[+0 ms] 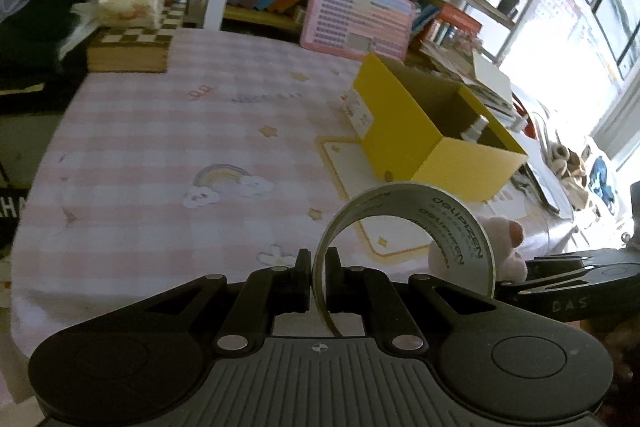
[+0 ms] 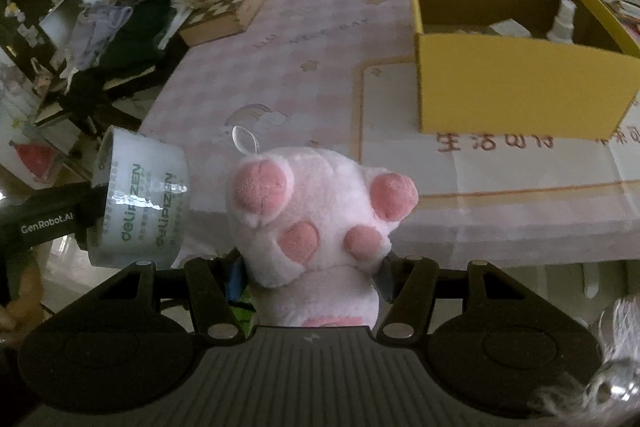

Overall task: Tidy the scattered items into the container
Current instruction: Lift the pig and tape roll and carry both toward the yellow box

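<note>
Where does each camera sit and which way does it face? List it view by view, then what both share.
Left wrist: sits on the left tool, facing forward over the pink checked tablecloth toward the yellow box; its own fingers pinch the tape roll.
Right wrist: sits on the right tool, facing the box's open top; its fingers grip the pink plush paw, and the left tool comes in from the left.
Shared: tape roll, plush paw, yellow box, tablecloth.
</note>
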The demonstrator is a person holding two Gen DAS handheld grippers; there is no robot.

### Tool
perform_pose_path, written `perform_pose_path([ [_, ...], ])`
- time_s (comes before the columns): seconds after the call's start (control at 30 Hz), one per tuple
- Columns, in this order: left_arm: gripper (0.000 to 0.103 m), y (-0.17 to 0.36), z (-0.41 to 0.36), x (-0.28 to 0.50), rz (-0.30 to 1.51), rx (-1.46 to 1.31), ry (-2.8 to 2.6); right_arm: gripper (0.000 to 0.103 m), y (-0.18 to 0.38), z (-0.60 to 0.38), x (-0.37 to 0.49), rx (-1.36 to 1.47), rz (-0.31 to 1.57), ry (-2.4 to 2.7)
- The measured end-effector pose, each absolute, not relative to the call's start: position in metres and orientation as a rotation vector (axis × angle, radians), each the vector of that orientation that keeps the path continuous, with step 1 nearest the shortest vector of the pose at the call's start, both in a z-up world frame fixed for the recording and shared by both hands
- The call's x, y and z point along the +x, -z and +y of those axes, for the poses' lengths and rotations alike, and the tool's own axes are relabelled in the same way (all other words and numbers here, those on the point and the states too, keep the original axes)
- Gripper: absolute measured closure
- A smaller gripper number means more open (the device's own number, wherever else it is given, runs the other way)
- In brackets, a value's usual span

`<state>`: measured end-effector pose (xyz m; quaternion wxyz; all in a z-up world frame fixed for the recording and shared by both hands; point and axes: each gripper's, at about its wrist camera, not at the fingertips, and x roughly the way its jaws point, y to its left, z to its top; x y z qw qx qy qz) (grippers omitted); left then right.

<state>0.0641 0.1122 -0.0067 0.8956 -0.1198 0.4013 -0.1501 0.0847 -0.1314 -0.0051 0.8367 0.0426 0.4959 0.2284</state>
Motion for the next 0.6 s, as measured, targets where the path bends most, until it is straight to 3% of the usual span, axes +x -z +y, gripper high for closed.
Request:
perform_pose_path([
  [0.6,0.098,0.011,0.034,0.094,0.899,-0.195,0.42,0.045,0.009,-0.214,0.092,0.173,1.074,-0.389],
])
